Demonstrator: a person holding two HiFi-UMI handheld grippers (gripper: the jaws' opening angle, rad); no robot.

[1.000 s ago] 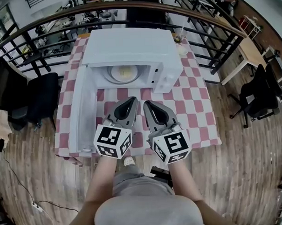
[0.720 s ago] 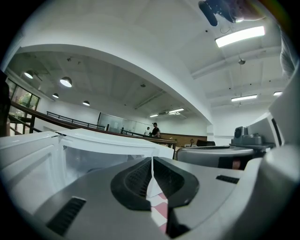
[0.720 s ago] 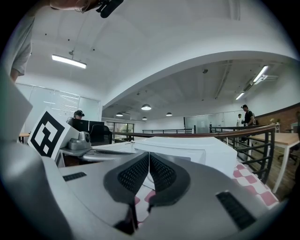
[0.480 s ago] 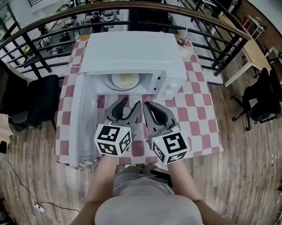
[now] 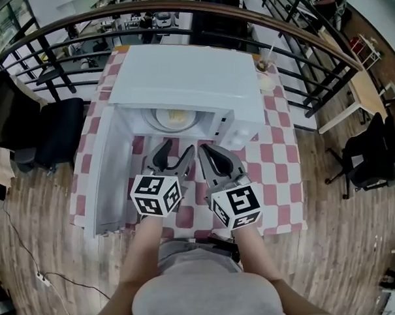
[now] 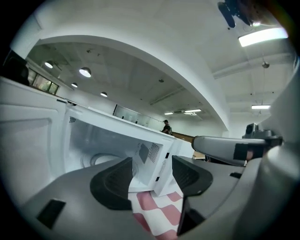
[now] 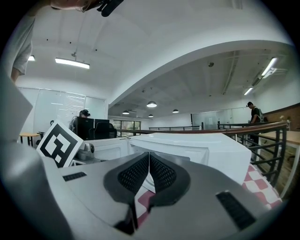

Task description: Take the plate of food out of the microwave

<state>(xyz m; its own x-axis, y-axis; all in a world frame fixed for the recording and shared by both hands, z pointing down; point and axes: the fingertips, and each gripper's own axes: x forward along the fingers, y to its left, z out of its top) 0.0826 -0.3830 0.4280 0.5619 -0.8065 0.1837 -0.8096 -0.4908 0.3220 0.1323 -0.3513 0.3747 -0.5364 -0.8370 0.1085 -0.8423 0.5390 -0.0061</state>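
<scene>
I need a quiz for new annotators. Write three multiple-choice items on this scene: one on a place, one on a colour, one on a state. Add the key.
1. Where is the plate relative to the microwave?
A. inside it
B. on top of it
C. beside it

2. The tablecloth has checks of:
A. blue and white
B. green and yellow
C. red and white

3. The microwave's door is:
A. shut
B. open
C. missing

Key:
1 A, the plate shows inside the cavity.
2 C, red and white squares surround the microwave.
3 B, the door stands swung out at the left of the head view.
</scene>
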